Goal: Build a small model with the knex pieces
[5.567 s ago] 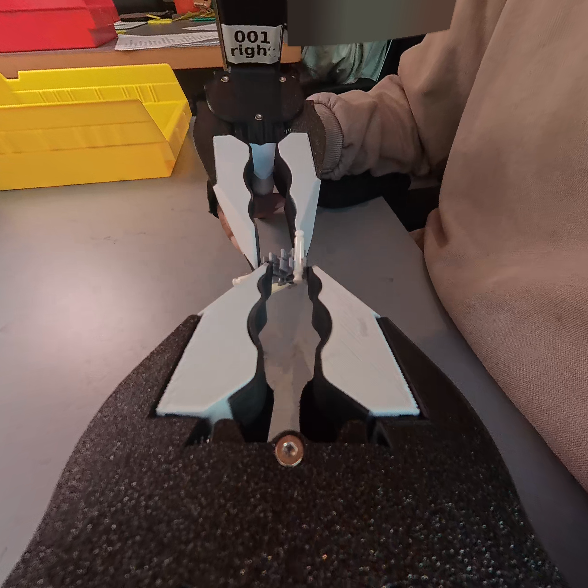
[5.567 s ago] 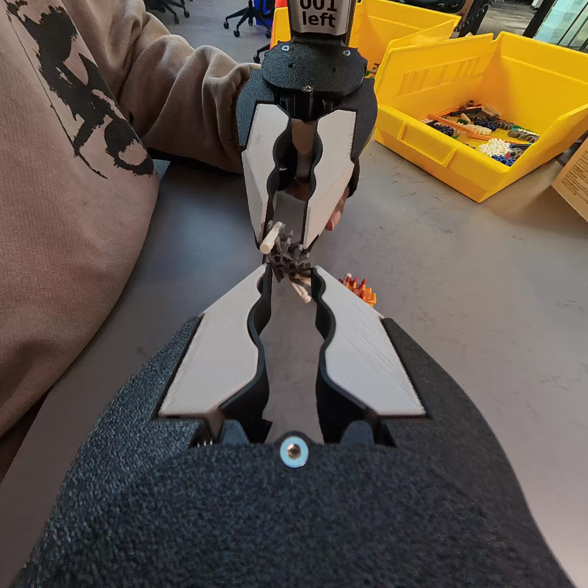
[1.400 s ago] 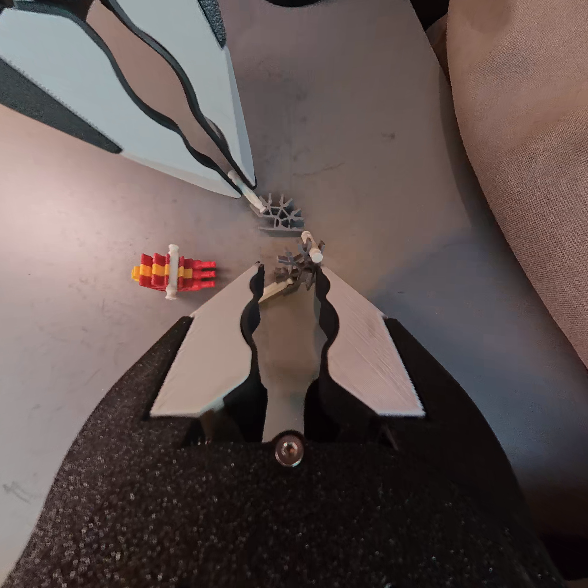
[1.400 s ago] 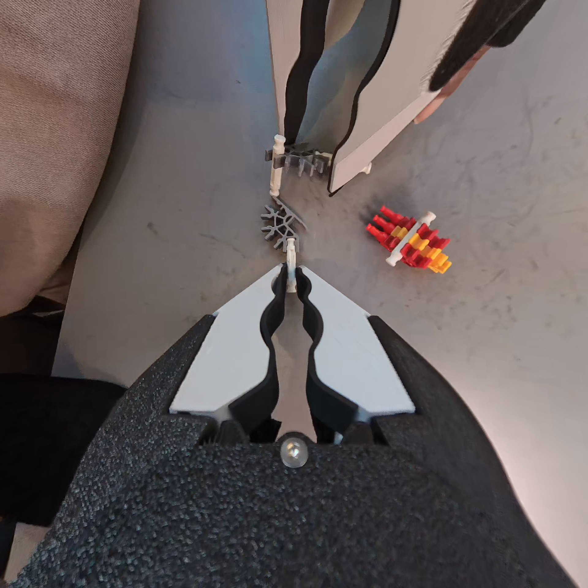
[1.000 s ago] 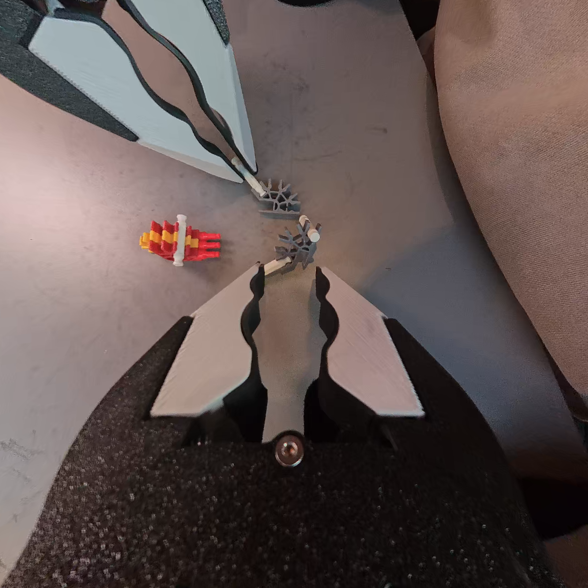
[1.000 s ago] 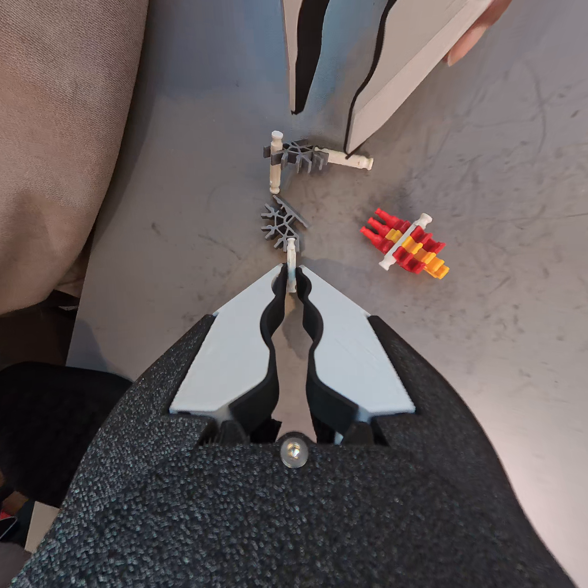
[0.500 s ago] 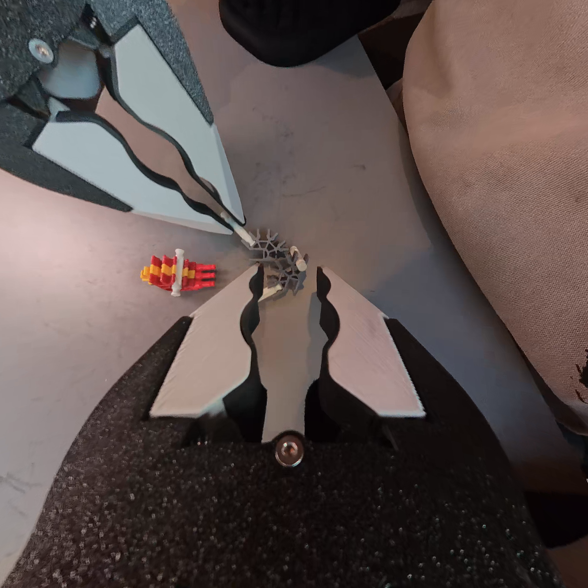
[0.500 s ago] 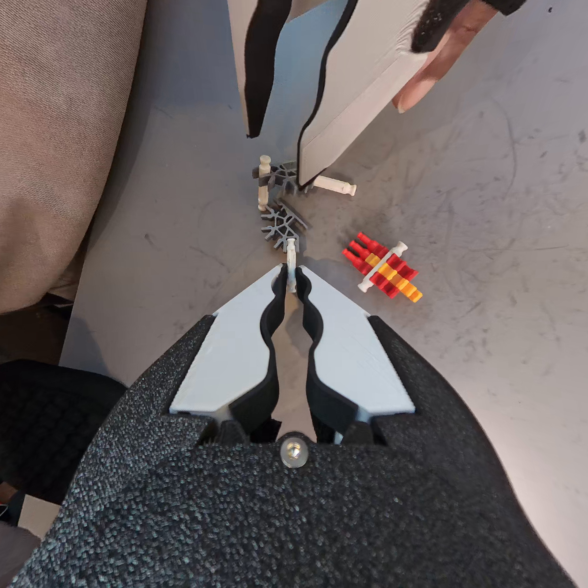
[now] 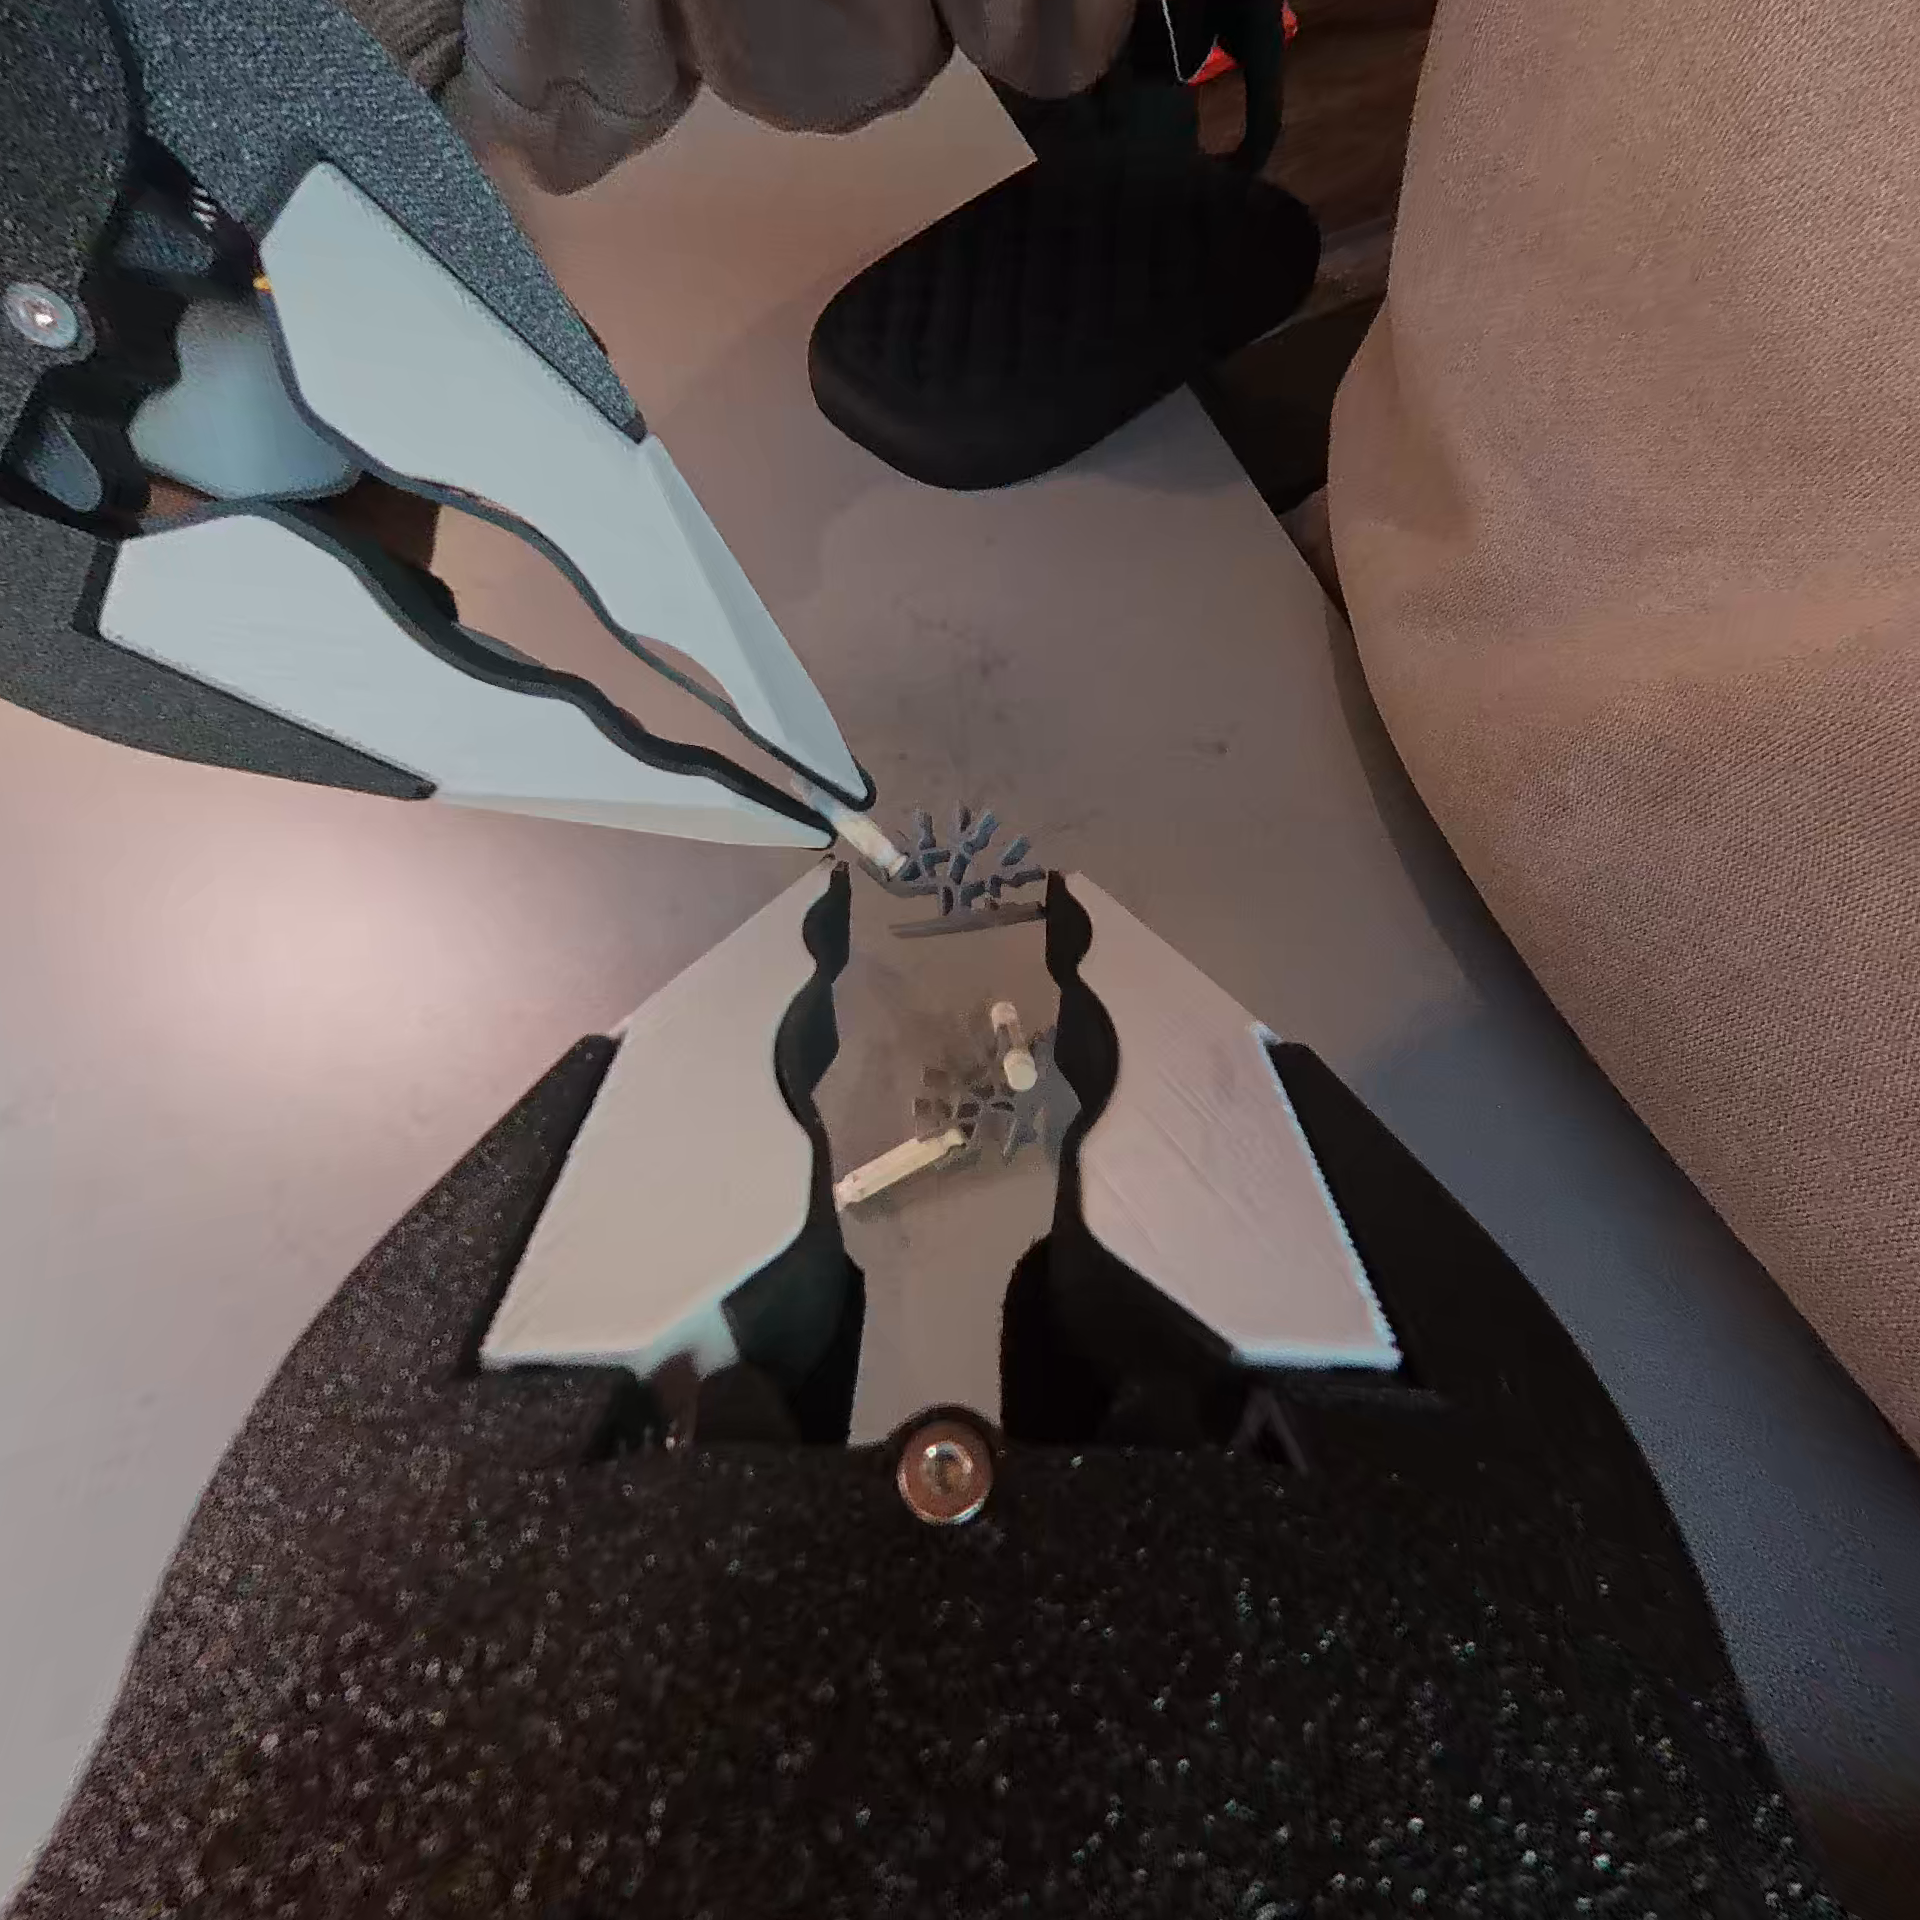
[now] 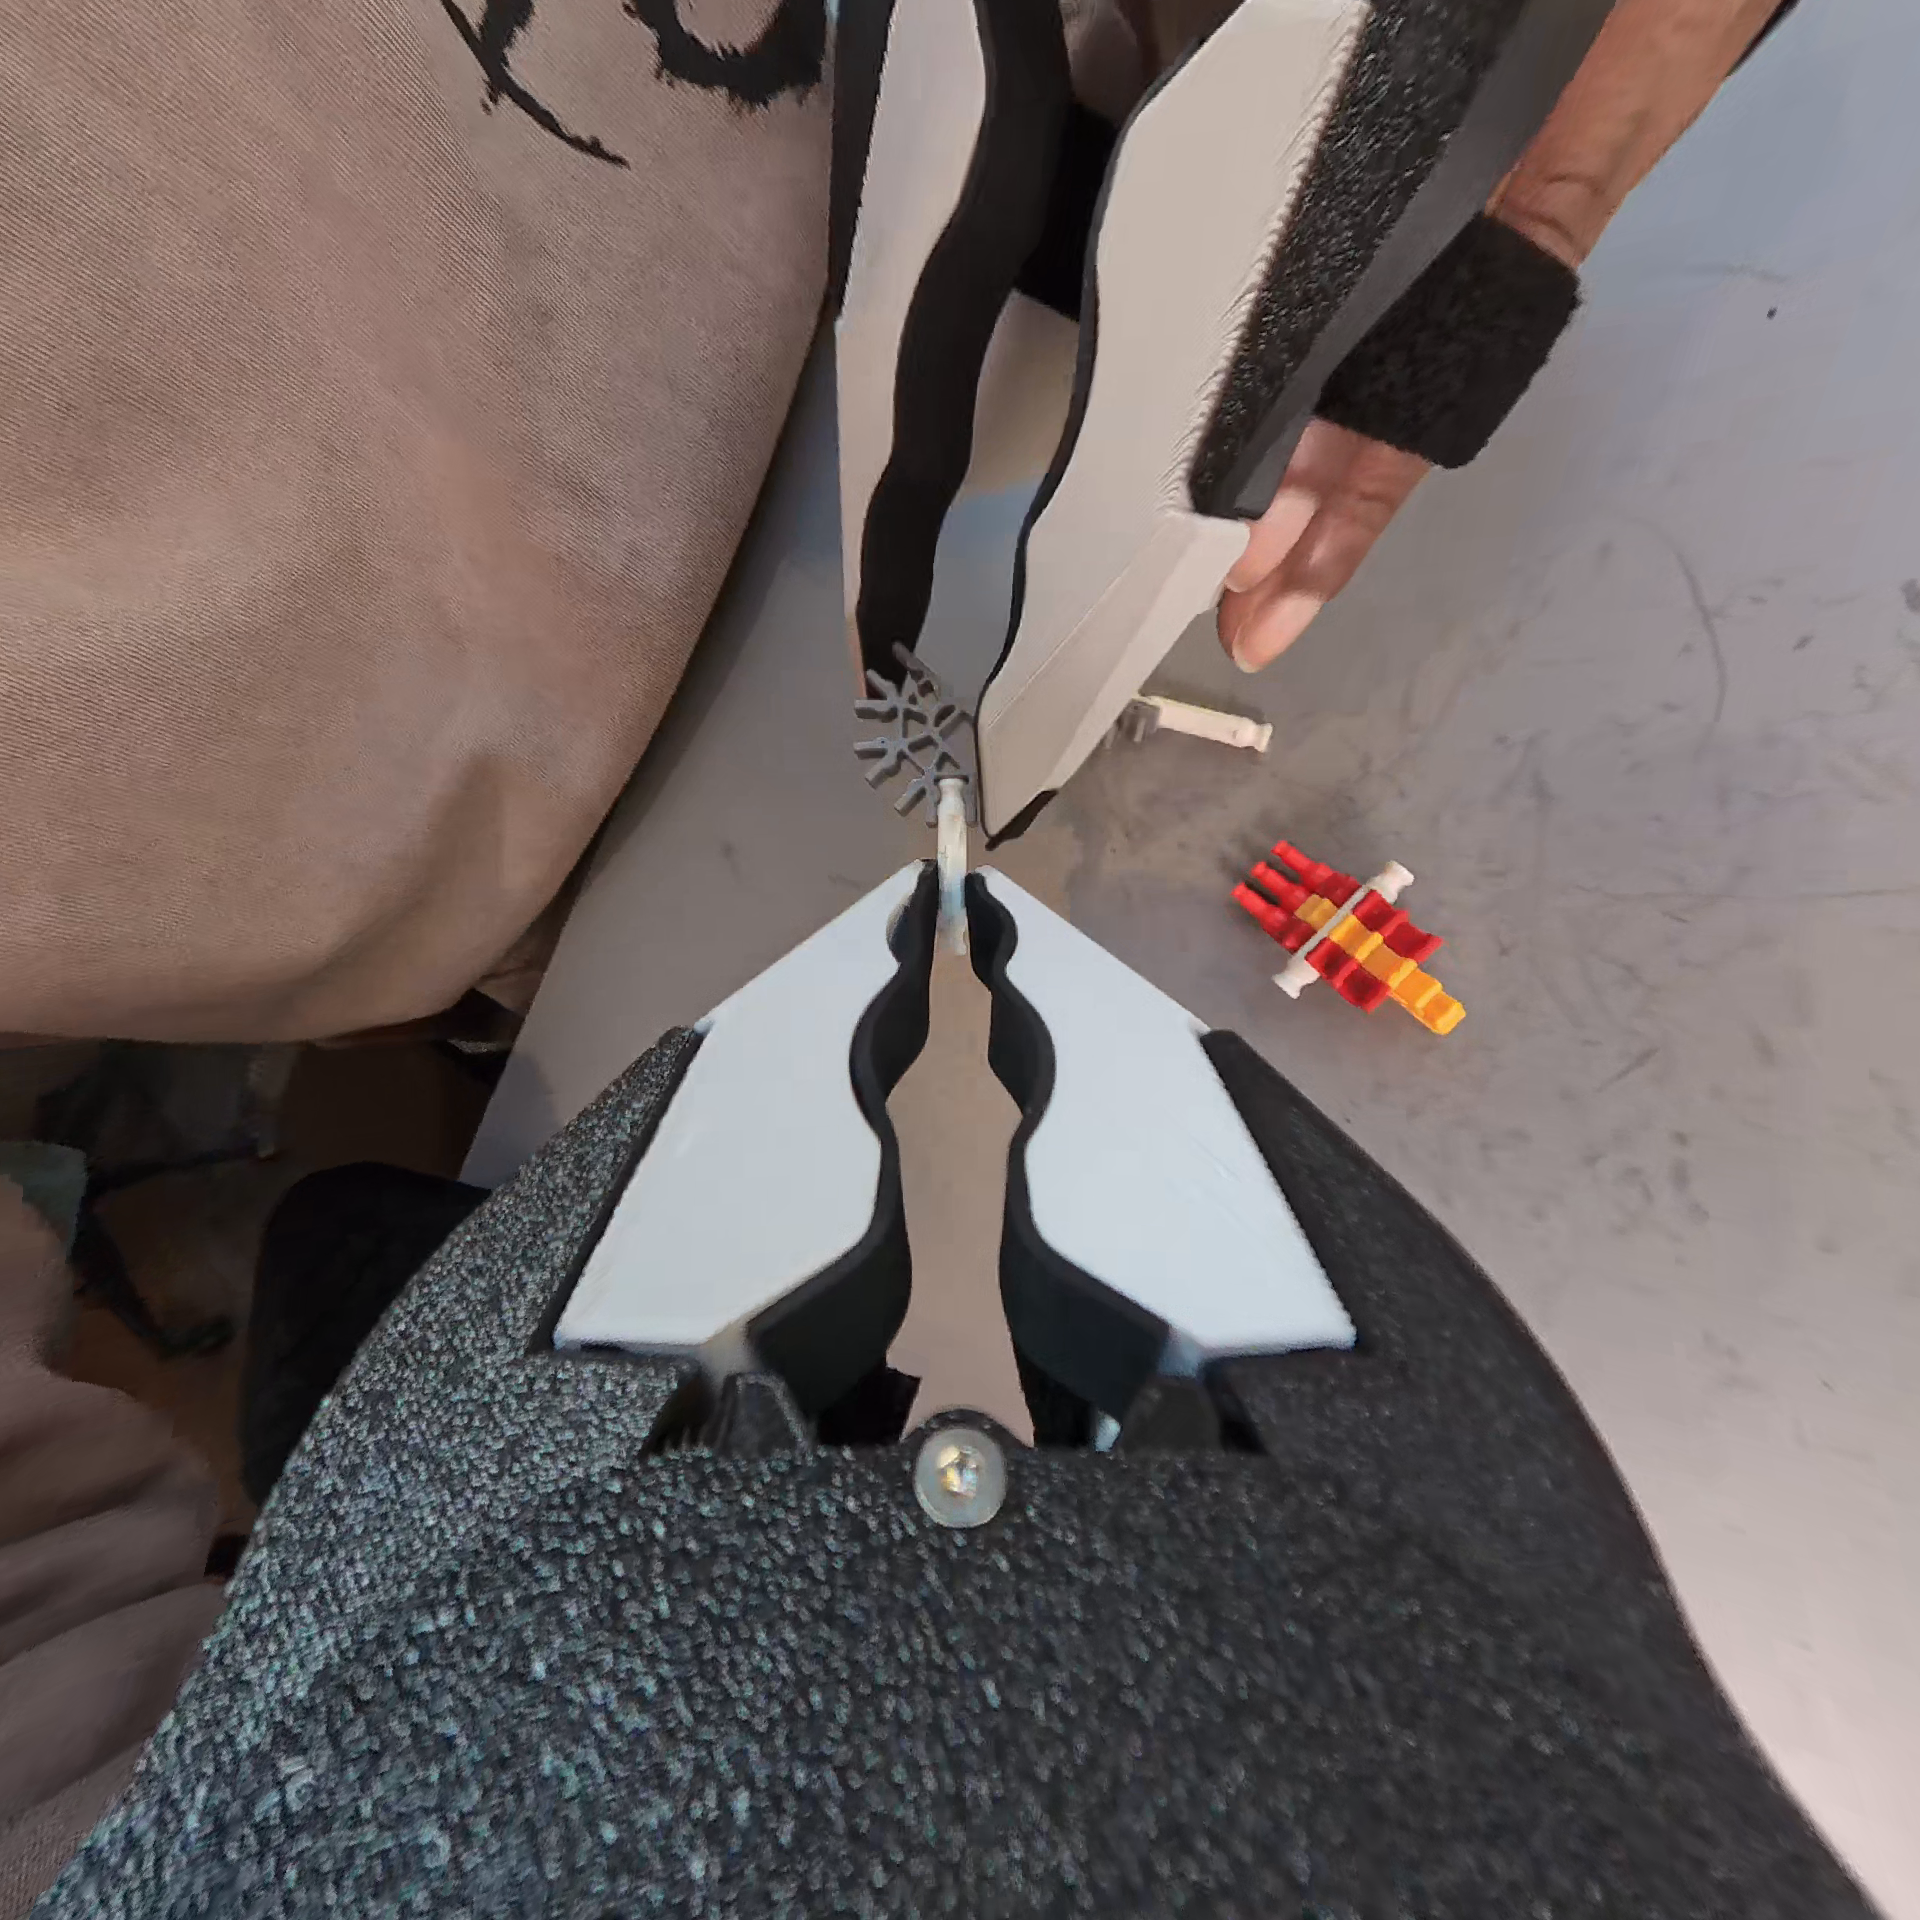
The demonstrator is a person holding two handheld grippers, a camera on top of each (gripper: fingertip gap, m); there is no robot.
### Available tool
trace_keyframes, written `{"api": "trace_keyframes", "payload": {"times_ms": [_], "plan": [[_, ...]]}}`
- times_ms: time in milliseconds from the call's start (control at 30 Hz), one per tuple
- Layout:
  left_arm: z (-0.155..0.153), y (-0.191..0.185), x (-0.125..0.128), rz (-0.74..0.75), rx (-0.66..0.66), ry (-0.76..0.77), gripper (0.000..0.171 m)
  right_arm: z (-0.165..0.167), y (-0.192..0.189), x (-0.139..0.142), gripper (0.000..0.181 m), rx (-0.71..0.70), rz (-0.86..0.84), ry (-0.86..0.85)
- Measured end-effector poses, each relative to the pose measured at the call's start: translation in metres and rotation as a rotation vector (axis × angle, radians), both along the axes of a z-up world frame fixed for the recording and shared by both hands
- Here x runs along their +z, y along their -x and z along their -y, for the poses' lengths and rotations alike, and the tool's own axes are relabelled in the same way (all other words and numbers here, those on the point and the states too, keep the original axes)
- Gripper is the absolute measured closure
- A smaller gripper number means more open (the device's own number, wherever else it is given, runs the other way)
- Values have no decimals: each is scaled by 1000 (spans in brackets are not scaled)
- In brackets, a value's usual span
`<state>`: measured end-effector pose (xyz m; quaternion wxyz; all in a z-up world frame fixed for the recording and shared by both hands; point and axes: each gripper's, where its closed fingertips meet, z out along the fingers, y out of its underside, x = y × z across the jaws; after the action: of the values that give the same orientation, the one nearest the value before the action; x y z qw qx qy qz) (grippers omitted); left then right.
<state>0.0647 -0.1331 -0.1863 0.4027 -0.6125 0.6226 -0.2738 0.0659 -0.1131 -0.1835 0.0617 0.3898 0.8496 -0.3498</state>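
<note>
Right gripper (image 10: 948, 878): pressed on a white rod (image 10: 950, 831) plugged into a grey snowflake connector (image 10: 909, 740), now lifted off the counter (image 10: 1558, 1195). Left gripper (image 9: 943, 883): spread, now over the second grey connector (image 9: 982, 1112) and its rods, near the counter's edge by the person. Red-and-yellow stack (image 10: 1351, 940): unmoved, well apart.

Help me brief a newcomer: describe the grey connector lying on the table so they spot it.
On the table, look between the open left gripper's fingers. A grey snowflake connector lies there; unlike the other connector, held by its one rod in the right gripper, it carries two white rods.
</note>
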Motion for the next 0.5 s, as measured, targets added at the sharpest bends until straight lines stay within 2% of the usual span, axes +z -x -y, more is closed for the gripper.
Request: {"api": "trace_keyframes", "payload": {"times_ms": [167, 233, 267, 333, 500], "plan": [[-4, -2, 15, 49, 31, -50, 142, -5, -2, 9, 178, -75, -58, 95], [-11, 0, 23, 80, 67, -62, 154, -10, 1, 11, 178, -144, -116, 118], [-16, 3, 25, 86, 97, -70, 166, -11, 4, 15, 178, -186, -161, 142], [-27, 7, 23, 69, 159, -78, 166, -17, 11, 20, 173, -292, -240, 153], [-44, 17, 13, 25, 274, -25, 166, -38, 9, 17, 162, -515, -447, -96]]}}
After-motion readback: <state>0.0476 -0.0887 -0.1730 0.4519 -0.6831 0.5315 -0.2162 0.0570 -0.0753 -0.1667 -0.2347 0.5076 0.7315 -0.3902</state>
